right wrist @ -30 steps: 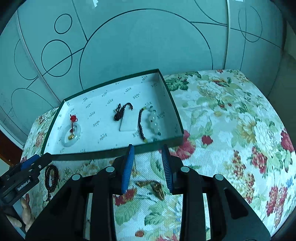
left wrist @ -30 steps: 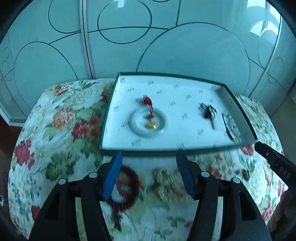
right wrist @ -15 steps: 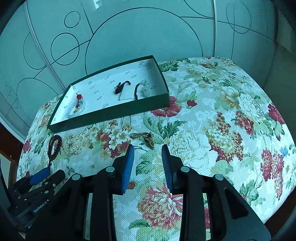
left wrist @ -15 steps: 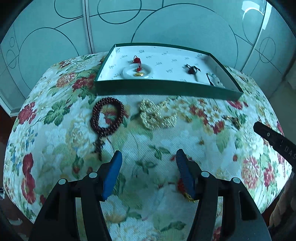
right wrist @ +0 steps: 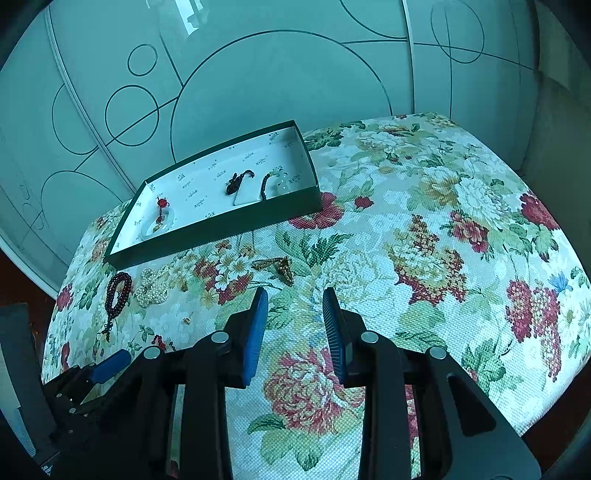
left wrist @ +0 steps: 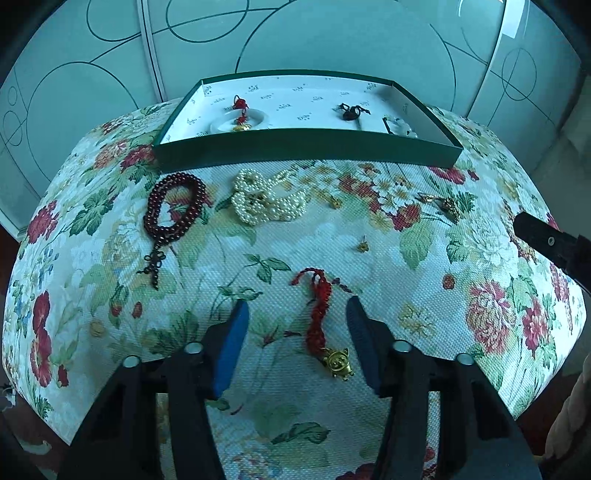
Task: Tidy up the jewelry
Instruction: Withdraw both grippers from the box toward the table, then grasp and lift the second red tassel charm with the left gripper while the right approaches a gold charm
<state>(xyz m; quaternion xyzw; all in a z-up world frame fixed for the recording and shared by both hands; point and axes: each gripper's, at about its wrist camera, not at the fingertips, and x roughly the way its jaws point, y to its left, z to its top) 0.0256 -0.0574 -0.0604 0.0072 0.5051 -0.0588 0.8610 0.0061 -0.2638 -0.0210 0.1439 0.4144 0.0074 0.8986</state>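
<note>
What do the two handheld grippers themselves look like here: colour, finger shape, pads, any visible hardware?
Both match. The left gripper and right gripper have glossy black plastic bodies with slotted cut-outs, each carrying two fingers faced with flat blue pads, which look finely ribbed on the right one. Round silver pins mark the finger joints. No cables or sleeves are visible.

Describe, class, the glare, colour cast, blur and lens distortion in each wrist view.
Left wrist view: teal cast, a bright window reflection on the glass panels, the floral cloth bulging barrel-like, everything sharp. Right wrist view: the same teal cast, a reflection at the top, the green box edges bowed, no motion blur.
</note>
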